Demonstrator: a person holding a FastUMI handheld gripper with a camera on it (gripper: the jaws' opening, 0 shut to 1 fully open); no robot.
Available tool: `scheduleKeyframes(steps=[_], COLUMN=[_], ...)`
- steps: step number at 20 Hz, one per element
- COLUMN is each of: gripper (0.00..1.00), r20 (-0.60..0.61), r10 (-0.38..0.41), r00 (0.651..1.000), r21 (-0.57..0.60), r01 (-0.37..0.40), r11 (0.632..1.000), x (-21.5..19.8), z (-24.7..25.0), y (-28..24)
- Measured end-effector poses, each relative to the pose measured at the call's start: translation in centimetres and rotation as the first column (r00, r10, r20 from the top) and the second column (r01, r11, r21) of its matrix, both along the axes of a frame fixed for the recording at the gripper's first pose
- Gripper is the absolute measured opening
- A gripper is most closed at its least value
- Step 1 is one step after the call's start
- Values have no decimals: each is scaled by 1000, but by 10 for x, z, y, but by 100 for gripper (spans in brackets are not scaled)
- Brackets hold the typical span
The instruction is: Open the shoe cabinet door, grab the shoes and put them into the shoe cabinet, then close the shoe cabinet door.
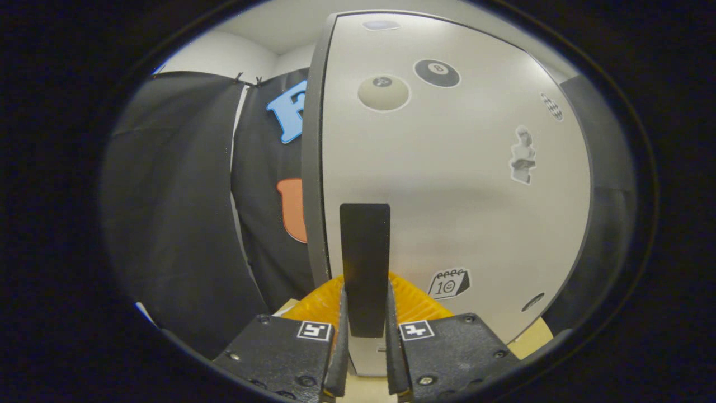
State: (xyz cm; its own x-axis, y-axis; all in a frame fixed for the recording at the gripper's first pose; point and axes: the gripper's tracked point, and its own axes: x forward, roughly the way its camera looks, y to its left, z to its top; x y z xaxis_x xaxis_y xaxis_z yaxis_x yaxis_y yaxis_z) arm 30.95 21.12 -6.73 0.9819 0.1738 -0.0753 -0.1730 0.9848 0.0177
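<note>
At lower centre of the frame the gripper (pixel 364 327) has both fingers clamped on the dark handle (pixel 364 263) of the cabinet door (pixel 447 168), probably to swing it. The handle's long axis runs upright, pointing away up the door. Something orange (pixel 417 302), unclear, sits behind the fingers.

The shoe cabinet door (pixel 447 184) fills the space ahead, hiding the cabinet's inside and anything beyond it. Its lower edge is covered by the tongs (pixel 364 330), whose fingers close on the dark handle (pixel 364 263), masking the handle's bottom end. A yellow ridged thing (pixel 414 299) shows partly behind the handle and fingers; what it is cannot be told, perhaps a plate. The small stickers (pixel 523 157) on the door are too distorted to make out.
</note>
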Motion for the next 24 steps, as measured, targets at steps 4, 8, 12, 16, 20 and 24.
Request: scheduleKeyframes(steps=[4, 8, 12, 16, 20, 24], gripper=[29, 28, 28, 27, 26, 26], r20=[-9, -16, -3, 3, 1, -5], r10=[10, 15, 17, 14, 6, 0], r00=[1000, 1000, 1000, 1000, 1000, 1000], r21=[-9, -5, 11, 17, 7, 8], r01=[-10, -15, -17, -14, -6, 0], r11=[1000, 1000, 1000, 1000, 1000, 1000], x=[-10, -33, -63, -80, -100, -117], z=[-1, -1, 3, -1, -1, -1], y=[-1, -5, -21, -31, -40, -51])
